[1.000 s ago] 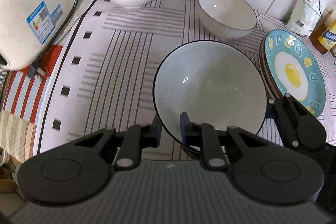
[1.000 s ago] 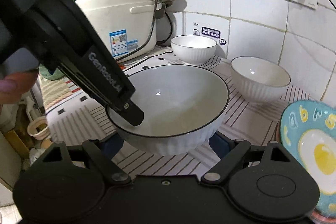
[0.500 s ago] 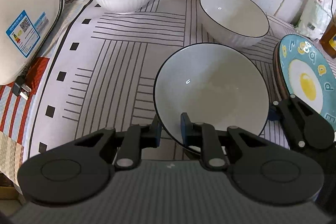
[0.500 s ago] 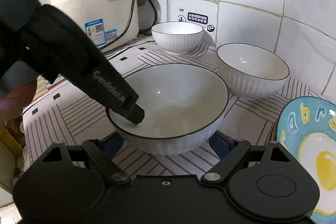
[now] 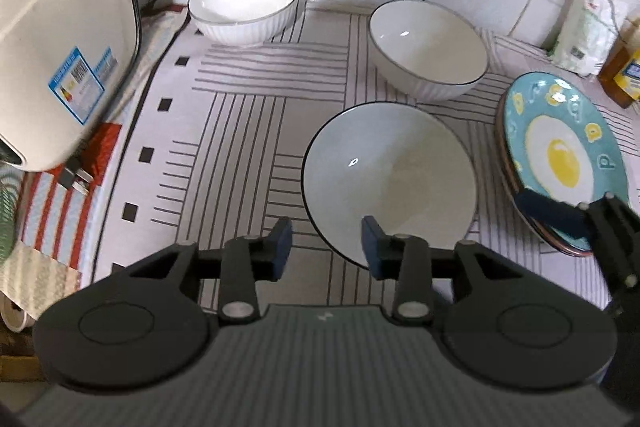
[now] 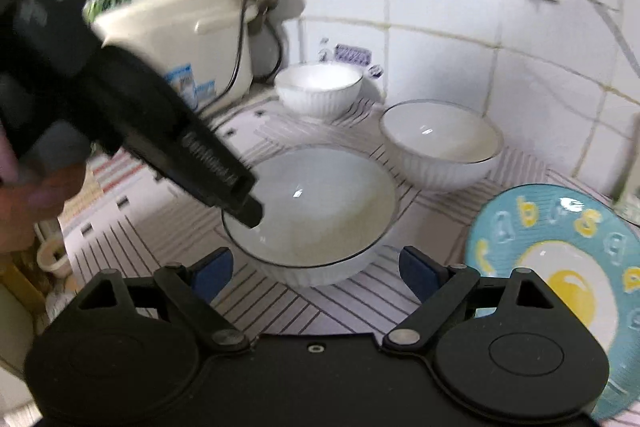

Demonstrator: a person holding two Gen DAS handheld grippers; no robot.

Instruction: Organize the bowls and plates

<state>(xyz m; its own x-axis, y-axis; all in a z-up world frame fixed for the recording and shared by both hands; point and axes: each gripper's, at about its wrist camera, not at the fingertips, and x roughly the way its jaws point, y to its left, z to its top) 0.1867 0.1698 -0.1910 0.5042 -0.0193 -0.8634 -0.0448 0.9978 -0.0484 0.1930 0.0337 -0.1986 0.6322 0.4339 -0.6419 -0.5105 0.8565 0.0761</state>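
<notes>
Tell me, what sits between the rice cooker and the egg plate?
The black-rimmed bowl sits there on the striped mat, as the left wrist view shows.

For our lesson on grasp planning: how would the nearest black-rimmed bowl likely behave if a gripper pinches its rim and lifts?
The black-rimmed bowl looks like glazed ceramic: probably rigid, fairly heavy and breakable. Its glossy glaze may slip between the fingers. Pinched at one edge by the left gripper, it would likely tilt downward.

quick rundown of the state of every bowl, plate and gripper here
near bowl: upright, empty, on the mat, nothing gripping it
right back bowl: upright, empty
left back bowl: upright, empty, by the wall
egg plate: face up, lying on another plate
left gripper: open, straddling the near bowl's rim
right gripper: open, either side of the near bowl
rice cooker: lid shut, unplugged
</notes>
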